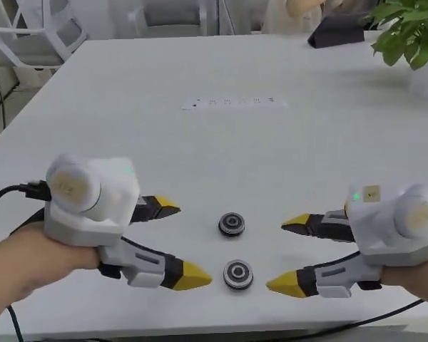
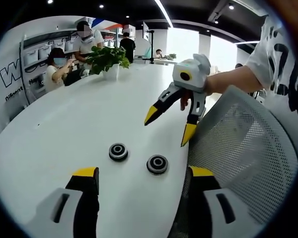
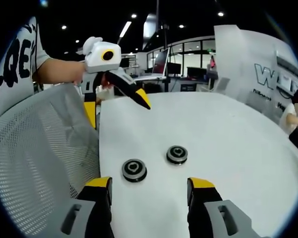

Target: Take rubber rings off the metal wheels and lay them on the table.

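Count: two wheels, two claws, one desk [image 1: 221,149]. No loose ring seen on it.

Left claw [image 1: 187,242]: jaws spread wide, nothing held. Right claw [image 1: 282,254]: the same, wide apart and empty. The two claws point at each other, tips facing in.

Near wheel [image 1: 238,273]: straight off the person-side jaw tip of each claw, in the gap between those two tips. It is just beside both and touches neither. Far wheel [image 1: 232,224]: ahead of each claw's mouth, toward its outer jaw, a little further off the tips than the near one.

Both wheels lie flat, axle up. They are round, so there is no long axis to line up with. Each carries a black rubber ring [image 1: 227,275] round a metal hub, so two rings to come off.

Neither claw is clearly nearer to either wheel. I judge either could go first, with the near wheel the shorter reach.
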Tool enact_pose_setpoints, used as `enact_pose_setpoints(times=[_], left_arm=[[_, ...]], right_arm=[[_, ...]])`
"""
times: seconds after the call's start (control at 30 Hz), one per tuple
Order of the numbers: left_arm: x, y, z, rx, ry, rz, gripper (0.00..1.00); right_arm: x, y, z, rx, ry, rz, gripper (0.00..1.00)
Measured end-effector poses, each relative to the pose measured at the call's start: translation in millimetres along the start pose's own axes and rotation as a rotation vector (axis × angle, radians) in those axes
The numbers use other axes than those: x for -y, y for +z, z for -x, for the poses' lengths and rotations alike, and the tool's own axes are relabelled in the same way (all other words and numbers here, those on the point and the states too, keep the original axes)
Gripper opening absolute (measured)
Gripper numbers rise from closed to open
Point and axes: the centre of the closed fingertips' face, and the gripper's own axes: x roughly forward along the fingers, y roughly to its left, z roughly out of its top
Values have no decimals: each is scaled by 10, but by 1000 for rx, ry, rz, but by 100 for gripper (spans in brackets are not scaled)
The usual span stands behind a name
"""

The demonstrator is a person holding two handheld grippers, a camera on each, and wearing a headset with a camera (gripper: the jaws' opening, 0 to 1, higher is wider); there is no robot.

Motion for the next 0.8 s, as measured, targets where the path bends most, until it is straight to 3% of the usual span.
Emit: enact_pose_setpoints(times=[0.8], left_arm=[[157,-137,-353,-64,-100,-47,51]], right_arm=[[-95,-109,-207,-32,73,-3,48]])
